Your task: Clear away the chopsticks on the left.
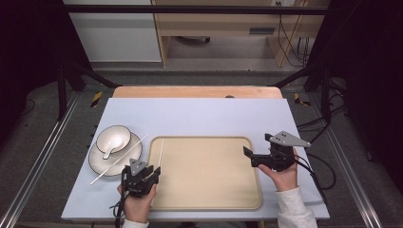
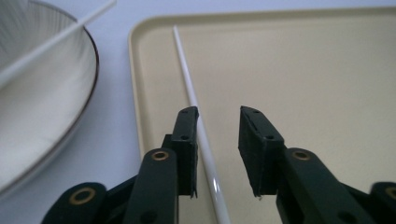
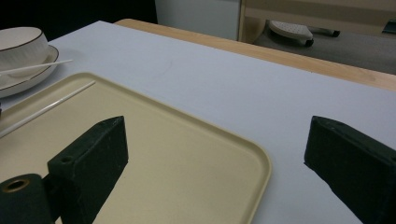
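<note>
A white chopstick (image 1: 161, 152) (image 2: 191, 93) lies lengthwise on the beige tray (image 1: 209, 175) near its left rim. My left gripper (image 1: 151, 170) (image 2: 218, 116) is open around the chopstick's near end. The stick runs along the inner face of one jaw, and the other jaw stands apart from it. A second white chopstick (image 1: 119, 159) (image 2: 51, 39) rests slanted across the white plate (image 1: 97, 164), which carries a bowl (image 1: 114, 137) with a spoon (image 1: 110, 151). My right gripper (image 1: 257, 144) (image 3: 215, 135) hovers wide open over the tray's right rim (image 3: 261, 163), holding nothing.
The tray and plate sit on a pale blue mat (image 1: 199, 118) over a wooden table (image 1: 195, 91). Black frame rails run along both sides, and cabinets stand on the floor beyond the far edge.
</note>
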`<state>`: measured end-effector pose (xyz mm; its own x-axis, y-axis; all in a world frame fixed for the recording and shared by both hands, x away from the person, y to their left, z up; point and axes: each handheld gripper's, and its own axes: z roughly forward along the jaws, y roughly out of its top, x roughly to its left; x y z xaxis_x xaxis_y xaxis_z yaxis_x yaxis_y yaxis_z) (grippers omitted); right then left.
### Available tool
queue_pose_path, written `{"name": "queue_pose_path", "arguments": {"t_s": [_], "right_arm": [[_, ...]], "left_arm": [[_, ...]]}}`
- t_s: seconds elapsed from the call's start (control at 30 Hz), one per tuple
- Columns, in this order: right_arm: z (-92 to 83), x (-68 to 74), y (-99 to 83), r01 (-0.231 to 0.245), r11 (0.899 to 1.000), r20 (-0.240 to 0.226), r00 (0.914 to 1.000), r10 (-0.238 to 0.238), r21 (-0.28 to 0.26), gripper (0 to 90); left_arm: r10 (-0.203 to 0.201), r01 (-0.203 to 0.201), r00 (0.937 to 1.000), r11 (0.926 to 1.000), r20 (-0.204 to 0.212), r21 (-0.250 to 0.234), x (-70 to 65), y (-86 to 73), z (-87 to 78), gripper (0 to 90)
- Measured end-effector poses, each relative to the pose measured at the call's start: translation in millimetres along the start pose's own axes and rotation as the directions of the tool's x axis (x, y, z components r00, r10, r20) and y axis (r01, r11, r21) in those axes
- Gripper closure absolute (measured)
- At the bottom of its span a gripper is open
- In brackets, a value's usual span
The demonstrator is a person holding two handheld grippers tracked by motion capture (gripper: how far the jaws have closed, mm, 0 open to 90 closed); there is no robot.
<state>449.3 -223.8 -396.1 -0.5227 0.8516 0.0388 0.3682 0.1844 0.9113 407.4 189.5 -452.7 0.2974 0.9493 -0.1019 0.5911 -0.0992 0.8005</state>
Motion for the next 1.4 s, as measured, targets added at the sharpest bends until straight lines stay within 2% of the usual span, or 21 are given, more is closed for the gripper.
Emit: {"name": "queue_pose_path", "arguments": {"t_s": [0.07,0.17,0.2,0.27,0.33,0.5,0.57,0.63,0.7,0.73,0.77,0.83,1.03,1.3,1.4], "right_arm": [[-1.3,-0.4,0.5,-0.004,1.000,0.001,1.0000,0.004,-0.004,6.5],[-2.0,-0.6,0.7,-0.006,1.000,0.002,1.0000,0.006,-0.006,6.5],[-2.5,-0.6,0.8,-0.008,1.000,0.003,1.0000,0.008,-0.006,6.5],[-3.1,-0.8,0.9,-0.006,1.000,0.001,1.0000,0.006,-0.009,6.5],[-4.4,-1.5,1.4,-0.008,1.000,0.003,1.0000,0.008,-0.014,6.5],[-8.9,-4.0,2.3,-0.019,0.999,0.005,0.9998,0.020,-0.027,6.5],[-9.8,-4.5,2.7,-0.021,0.999,0.007,0.9998,0.021,-0.031,6.5],[-10.0,-4.6,2.7,-0.021,0.999,0.009,0.9997,0.021,-0.033,6.5],[-9.9,-4.7,2.6,-0.022,0.999,0.009,0.9997,0.022,-0.030,6.5],[-9.5,-4.8,2.3,-0.021,0.999,0.010,0.9997,0.021,-0.030,6.5],[-9.2,-5.0,2.1,-0.018,0.999,0.010,0.9998,0.019,-0.028,6.4],[-9.3,-5.1,1.7,-0.020,1.000,0.012,0.9997,0.021,-0.023,6.4],[-10.4,-5.2,1.9,-0.024,0.999,0.013,0.9996,0.024,-0.029,6.5],[-8.3,-4.4,0.8,-0.018,1.000,0.011,0.9998,0.018,-0.017,6.4],[-7.4,-4.3,0.3,-0.012,1.000,0.012,0.9999,0.012,-0.013,6.4]], "left_arm": [[0.012,-0.011,0.9993,0.9991,0.035,-0.040,0.5,11.3,-5.7,62.6],[0.032,-0.030,0.9989,0.9980,0.034,-0.056,-0.1,20.2,-10.3,60.1],[0.049,-0.045,0.9972,0.9965,0.057,-0.071,-1.1,30.1,-13.3,58.7],[0.075,-0.068,0.9937,0.9941,0.083,-0.084,-1.3,39.1,-16.0,55.9],[0.092,-0.081,0.9874,0.9928,0.129,-0.089,0.5,46.6,-18.3,51.9],[0.159,-0.150,0.9760,0.9863,0.149,-0.068,8.0,48.5,-22.5,43.0],[0.171,-0.160,0.9712,0.9840,0.166,-0.079,14.7,45.1,-25.9,40.3],[0.171,-0.157,0.9691,0.9834,0.178,-0.091,23.8,40.0,-30.1,37.3],[0.171,-0.157,0.9693,0.9834,0.176,-0.091,33.4,34.7,-33.7,35.0],[0.171,-0.157,0.9693,0.9834,0.176,-0.091,33.4,34.7,-33.7,33.9],[0.185,-0.173,0.9697,0.9811,0.160,-0.087,42.3,30.8,-38.0,33.0],[0.193,-0.180,0.9698,0.9791,0.149,-0.094,50.8,26.6,-42.6,30.9],[0.202,-0.194,0.9707,0.9784,0.130,-0.070,71.1,18.6,-51.4,25.5],[0.206,-0.204,0.9718,0.9786,0.115,-0.024,88.5,13.9,-56.3,23.4],[0.203,-0.203,0.9744,0.9791,0.095,-0.012,93.7,12.4,-58.0,23.4]]}}
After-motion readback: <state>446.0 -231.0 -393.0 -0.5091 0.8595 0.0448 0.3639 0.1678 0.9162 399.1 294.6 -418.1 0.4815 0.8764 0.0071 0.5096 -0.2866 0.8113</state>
